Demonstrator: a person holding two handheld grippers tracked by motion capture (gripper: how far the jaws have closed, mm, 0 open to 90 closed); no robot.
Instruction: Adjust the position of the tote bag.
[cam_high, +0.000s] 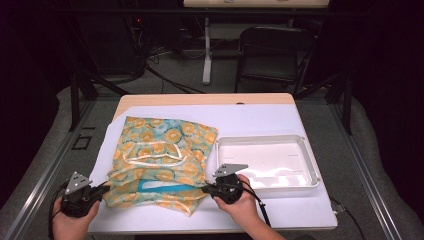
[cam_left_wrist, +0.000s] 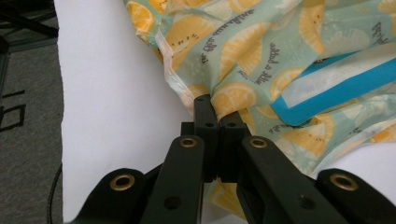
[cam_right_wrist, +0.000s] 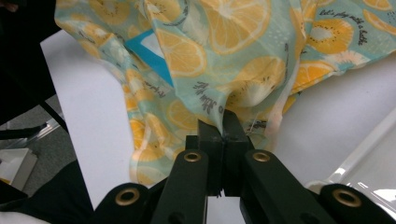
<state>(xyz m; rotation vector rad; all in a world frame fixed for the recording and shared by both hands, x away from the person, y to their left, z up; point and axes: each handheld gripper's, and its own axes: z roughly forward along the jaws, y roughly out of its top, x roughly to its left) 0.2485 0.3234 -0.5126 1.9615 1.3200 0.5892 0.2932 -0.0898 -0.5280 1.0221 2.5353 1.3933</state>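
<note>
Both claws are clenched on the near hem of the citrus-print cloth (cam_high: 160, 157): left gripper (cam_high: 102, 191) at one corner, right gripper (cam_high: 206, 189) at the other; the fabric lies ahead, between them.

cloth (cam_high: 160, 157) lies on the table (cam_high: 260, 112), left of the tray (cam_high: 310, 165), just beside it

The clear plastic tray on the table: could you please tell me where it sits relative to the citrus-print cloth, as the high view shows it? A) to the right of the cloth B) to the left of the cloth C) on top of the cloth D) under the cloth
A: in the high view the clear plastic tray lies on the white table cover to the right of the citrus-print cloth, just off its right edge.
</note>
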